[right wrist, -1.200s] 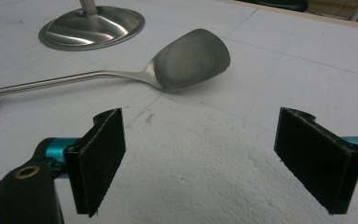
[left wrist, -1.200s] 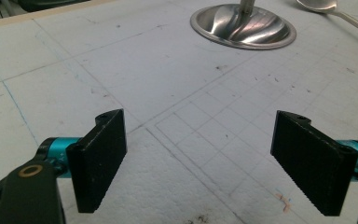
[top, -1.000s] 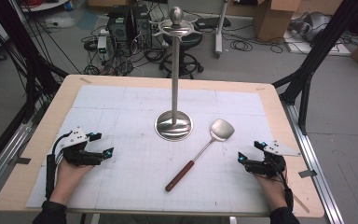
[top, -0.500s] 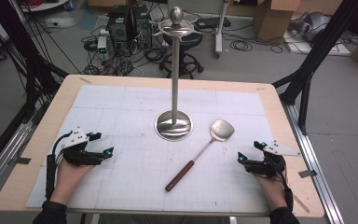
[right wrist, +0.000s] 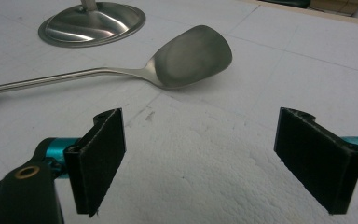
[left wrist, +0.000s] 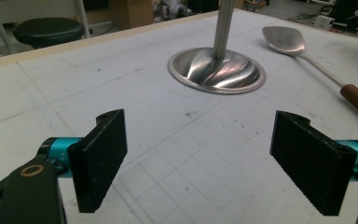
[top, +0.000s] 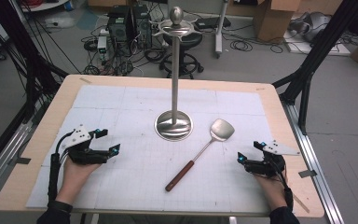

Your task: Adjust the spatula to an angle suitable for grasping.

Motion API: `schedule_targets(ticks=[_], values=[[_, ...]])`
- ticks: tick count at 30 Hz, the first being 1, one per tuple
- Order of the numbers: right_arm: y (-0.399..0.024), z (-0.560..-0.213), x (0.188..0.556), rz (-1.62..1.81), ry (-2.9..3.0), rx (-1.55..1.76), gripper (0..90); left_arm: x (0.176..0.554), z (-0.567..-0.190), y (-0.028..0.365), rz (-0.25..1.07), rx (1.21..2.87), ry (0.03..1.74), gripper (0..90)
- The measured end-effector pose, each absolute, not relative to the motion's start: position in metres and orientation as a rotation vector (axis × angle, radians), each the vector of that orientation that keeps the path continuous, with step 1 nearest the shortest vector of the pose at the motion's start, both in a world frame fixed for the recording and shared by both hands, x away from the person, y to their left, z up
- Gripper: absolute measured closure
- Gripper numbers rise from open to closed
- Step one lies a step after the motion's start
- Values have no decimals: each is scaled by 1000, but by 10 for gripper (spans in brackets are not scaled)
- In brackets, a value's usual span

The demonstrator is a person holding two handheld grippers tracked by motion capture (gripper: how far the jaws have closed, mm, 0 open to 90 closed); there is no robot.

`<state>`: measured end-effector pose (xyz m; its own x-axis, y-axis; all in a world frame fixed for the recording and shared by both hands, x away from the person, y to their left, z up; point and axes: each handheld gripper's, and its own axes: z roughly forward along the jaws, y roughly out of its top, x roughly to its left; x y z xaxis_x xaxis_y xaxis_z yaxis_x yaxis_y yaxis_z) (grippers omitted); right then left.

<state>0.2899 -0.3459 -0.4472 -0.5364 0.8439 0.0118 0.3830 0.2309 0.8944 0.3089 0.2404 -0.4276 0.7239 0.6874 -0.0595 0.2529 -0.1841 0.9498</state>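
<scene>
A steel spatula point(top: 200, 152) with a brown wooden handle lies flat on the white mat, its blade point(right wrist: 193, 56) toward the stand. A tall steel utensil stand point(top: 174, 124) with a round base point(left wrist: 216, 70) and a hooked top rises at mid-table. My left gripper point(top: 108, 141) rests at the left of the mat, open, nothing between its jaws. At the right my right gripper point(top: 249, 152) sits open and empty, just right of the spatula handle. In the left gripper view the spatula point(left wrist: 307, 58) lies far right, beyond the stand.
The white gridded mat point(top: 121, 107) covers most of the wooden table point(top: 279, 107). Behind the table stand a stool, computer boxes and cables on the floor. Black frame legs point(top: 307, 70) flank both sides.
</scene>
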Motion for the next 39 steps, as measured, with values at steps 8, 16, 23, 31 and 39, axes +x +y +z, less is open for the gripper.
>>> schedule_targets(ticks=[8, 16, 23, 31, 39], values=[[-346, -447, 290, 1259, 2026, 1129, 159, 307, -415, 216, 388, 1743, 726, 186], [-346, -447, 290, 1259, 2027, 1130, 159, 308, -402, 172, 331, 1746, 667, 192], [-346, -447, 290, 1261, 2027, 1137, 159, 318, -398, 122, 309, 1753, 623, 208], [-347, -447, 290, 1267, 2022, 1141, 159, 322, -404, 77, 282, 1787, 577, 224], [-347, -447, 289, 1278, 2011, 1145, 159, 326, -410, 41, 264, 1831, 548, 222]])
